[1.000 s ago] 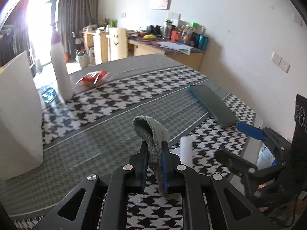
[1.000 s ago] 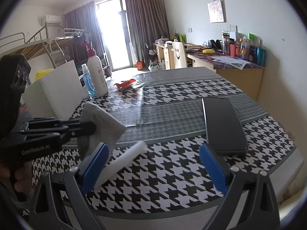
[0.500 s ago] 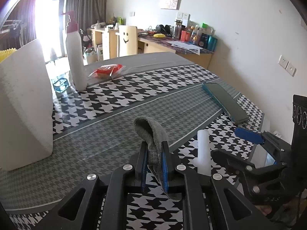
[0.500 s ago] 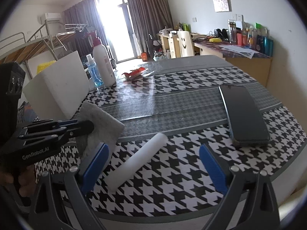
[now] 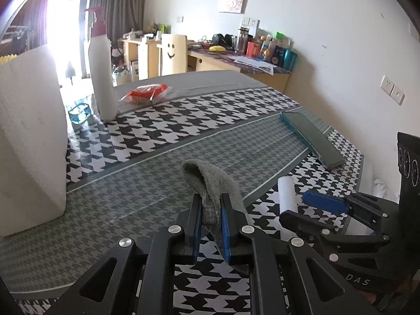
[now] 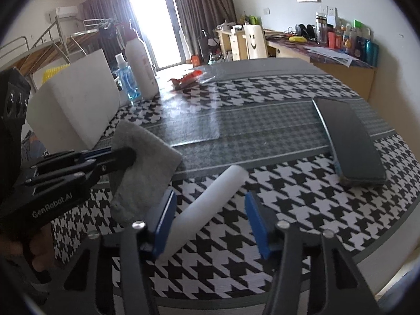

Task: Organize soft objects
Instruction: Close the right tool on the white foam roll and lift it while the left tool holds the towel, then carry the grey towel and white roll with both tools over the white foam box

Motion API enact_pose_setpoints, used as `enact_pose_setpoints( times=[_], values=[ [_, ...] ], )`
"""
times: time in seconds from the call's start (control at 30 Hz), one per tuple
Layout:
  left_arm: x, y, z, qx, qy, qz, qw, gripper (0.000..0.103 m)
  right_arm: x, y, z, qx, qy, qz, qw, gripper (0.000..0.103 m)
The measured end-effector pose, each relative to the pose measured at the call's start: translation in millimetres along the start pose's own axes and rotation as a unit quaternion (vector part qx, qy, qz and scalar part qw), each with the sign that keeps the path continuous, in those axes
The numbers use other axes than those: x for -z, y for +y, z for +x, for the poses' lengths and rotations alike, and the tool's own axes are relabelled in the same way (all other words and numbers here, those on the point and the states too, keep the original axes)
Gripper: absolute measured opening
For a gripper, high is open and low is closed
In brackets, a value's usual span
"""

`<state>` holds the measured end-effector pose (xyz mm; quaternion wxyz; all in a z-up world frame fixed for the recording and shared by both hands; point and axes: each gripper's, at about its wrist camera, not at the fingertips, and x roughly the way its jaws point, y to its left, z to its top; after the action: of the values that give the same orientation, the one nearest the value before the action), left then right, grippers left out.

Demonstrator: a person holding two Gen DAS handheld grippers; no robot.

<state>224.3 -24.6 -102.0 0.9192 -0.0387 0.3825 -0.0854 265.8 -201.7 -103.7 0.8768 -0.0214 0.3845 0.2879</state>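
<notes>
daylight pours through the far curtains and washes over a table (image 6: 302, 204) under a houndstooth cloth, with a cluttered desk along the back wall. the left gripper (image 5: 211, 225) is clenched on a grey cloth (image 5: 210, 189), which arches up over the blue pads and hangs off the near edge side of the table. the right gripper (image 6: 208, 223) is closing; the white foam roll (image 6: 210, 207) lies between its jaws near the table's near edge, close against the left pad, though the right pad stands clear of it, so it isn't gripped yet.

what could go wrong: the roll lies slanted across the jaws, not square to them, so i'd guess the closing pads could nudge it along the cloth or squeeze it off-centre and let it pop out. the two grippers are just beside each other, and the hanging grey cloth is near the roll, so a fold of it might get pinched in too. the dark phone (image 6: 349, 141) by the right edge looks well clear.

hard to make out: the roll's near end is hidden behind the right gripper's left pad, so whether they touch i cannot tell. the white foam block (image 5: 29, 136) at the left edge is cut off, and the window glare swallows what stands behind the white bottle (image 5: 102, 78).
</notes>
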Motion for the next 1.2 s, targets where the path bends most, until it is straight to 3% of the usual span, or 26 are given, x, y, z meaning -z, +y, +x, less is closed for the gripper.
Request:
enact_pose_setpoints(
  times=[0.2,0.77,0.83,1.03,1.2],
  values=[
    [3.7,0.9,-0.3,-0.003,-0.002,-0.003,1.0,0.013,-0.3,2.4,5.8,-0.001,0.013,0.01,1.0,0.043],
    [13.7,8.6,-1.0,0.021,-0.004,-0.037,0.9991,0.013,-5.5,21.4,17.1,0.061,0.031,0.007,0.998,0.043],
    [13.3,8.9,-2.6,0.02,-0.008,-0.038,0.9991,0.013,-6.2,22.9,18.3,0.079,0.032,0.005,0.996,0.033],
    [13.1,6.4,-8.3,0.014,-0.021,-0.031,0.9992,0.013,-5.6,20.8,13.5,0.08,0.032,0.003,0.996,0.02],
    [11.3,5.6,-14.7,0.013,-0.033,-0.03,0.9989,0.013,-4.5,22.8,6.5,0.064,0.018,0.0,0.998,0.017]
  ],
)
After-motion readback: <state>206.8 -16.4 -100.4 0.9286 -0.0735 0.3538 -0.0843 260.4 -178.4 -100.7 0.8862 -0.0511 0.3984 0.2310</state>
